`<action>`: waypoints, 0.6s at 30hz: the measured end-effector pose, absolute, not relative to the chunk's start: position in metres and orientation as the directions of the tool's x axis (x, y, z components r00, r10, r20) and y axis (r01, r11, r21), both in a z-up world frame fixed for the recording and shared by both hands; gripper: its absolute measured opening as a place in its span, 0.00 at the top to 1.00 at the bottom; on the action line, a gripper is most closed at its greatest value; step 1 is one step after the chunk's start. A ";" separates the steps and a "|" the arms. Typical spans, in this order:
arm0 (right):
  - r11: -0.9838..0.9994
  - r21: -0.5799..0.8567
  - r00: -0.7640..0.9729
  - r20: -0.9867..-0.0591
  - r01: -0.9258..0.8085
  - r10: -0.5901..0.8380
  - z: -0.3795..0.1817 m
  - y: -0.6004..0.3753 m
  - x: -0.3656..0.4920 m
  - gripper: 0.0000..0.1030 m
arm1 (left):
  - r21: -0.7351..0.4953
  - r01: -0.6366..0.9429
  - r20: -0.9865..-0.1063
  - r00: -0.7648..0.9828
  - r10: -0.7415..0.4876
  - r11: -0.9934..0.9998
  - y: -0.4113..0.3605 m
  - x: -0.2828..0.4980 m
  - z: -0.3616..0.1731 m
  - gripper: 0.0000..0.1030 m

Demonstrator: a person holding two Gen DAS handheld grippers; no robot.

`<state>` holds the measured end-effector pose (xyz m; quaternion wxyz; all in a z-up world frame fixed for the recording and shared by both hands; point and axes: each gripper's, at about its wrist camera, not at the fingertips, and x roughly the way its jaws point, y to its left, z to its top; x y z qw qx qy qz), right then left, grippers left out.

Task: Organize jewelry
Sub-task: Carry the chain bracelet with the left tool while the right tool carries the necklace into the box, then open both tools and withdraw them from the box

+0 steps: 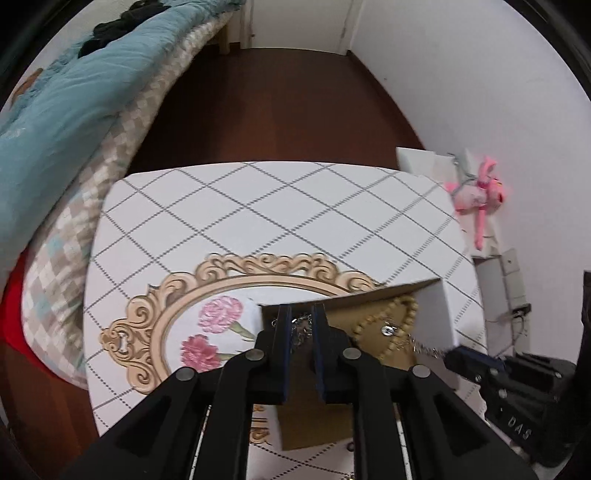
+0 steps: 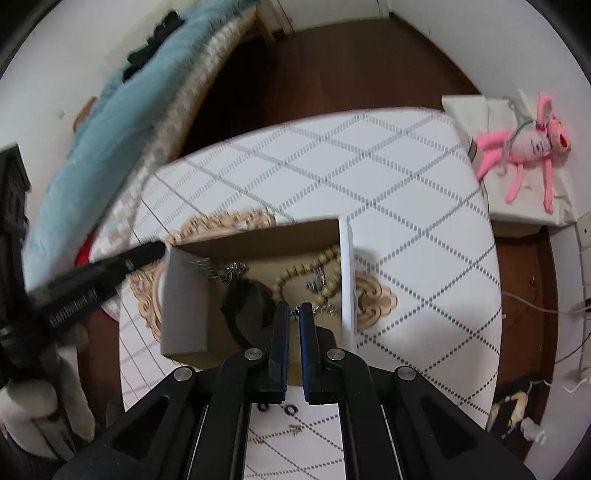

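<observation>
Both wrist views look steeply down, sharing the box [image 1: 428, 306], somewhat blurred.

Round table [image 1: 280, 206] covered in white cloth with grey dotted diamond lines, printed with an ornate beige oval frame [image 1: 173, 295] enclosing pink carnations [image 1: 221, 314]. Dark brown wooden floor [image 1: 280, 107] beyond, running to white walls. At far left, bed with teal quilt [image 1: 70, 107] over a beige checked blanket [image 1: 147, 110]; dark clothing [image 1: 122, 26] heaped on the quilt. Red fabric [image 1: 13, 306] showing under the blanket at left. Far right of the table, pink plush toy [image 2: 532, 144] sprawled on a white box [image 2: 524, 206]. Cables [image 2: 554, 310] trailing across the floor at right.
</observation>
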<state>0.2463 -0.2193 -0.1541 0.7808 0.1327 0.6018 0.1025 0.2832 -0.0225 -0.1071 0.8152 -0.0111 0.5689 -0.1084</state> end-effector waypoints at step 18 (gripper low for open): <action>1.000 -0.006 0.304 -0.953 -0.014 -0.001 -0.162 -0.211 0.228 0.05 | 0.036 0.049 -0.901 0.433 0.011 0.998 -0.003 0.235 -0.125 0.00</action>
